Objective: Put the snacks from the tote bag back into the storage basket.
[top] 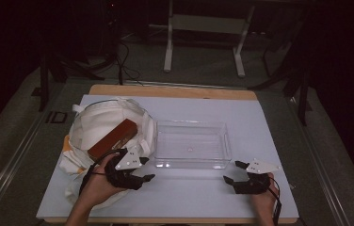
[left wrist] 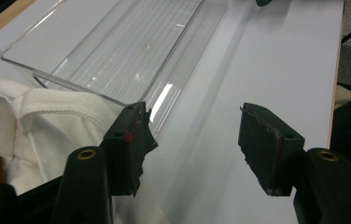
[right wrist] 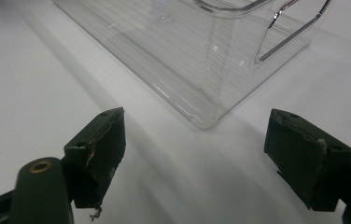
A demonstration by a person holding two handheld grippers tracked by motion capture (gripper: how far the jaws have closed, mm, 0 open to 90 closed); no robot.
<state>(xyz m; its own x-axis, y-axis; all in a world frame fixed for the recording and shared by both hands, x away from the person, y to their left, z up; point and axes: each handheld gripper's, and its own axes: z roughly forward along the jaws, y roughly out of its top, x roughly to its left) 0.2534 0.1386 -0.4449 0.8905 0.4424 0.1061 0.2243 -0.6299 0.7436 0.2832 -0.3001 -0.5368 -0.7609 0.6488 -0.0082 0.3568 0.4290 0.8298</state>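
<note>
no readable text. clear bin [top: 191, 143] mid worktop [top: 241, 113], brown box [top: 112, 139] on white bag [top: 95, 122]. l gripper [top: 143, 169] & r gripper [top: 231, 172] fingers open, empty.

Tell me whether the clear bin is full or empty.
Empty. The clear bin stands upright on the table, and its ribbed bottom shows bare through the walls in both gripper views; the brown box lies on the white bag.

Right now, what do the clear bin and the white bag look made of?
The clear bin: likely hard transparent plastic, glossy, ribbed floor, table visible through it. The white bag: apparently soft matte cloth, judging by its wrinkles and stitched hem.
</note>
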